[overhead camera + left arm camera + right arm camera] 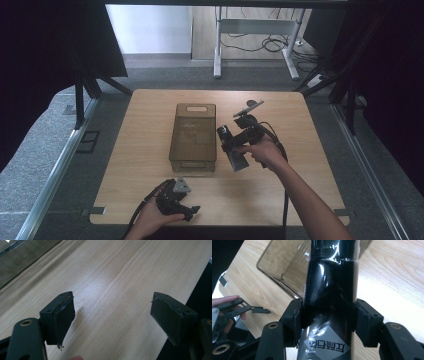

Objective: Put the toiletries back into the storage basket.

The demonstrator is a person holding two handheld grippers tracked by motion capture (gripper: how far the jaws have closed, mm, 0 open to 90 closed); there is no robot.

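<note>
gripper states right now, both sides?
Left gripper: open, jaws wide apart, nothing between them, over the table.
Right gripper: shut on a black bottle, beside the bin.

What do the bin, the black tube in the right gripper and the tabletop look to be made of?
Bin: likely smoke-tinted see-through plastic; the wood shows through its walls. Tube, clamped in the right gripper: glossy black, probably plastic or laminate, with sharp window reflections and a printed label. Tabletop: pale wood or wood-look laminate, with straight grain lines and a soft sheen.
</note>
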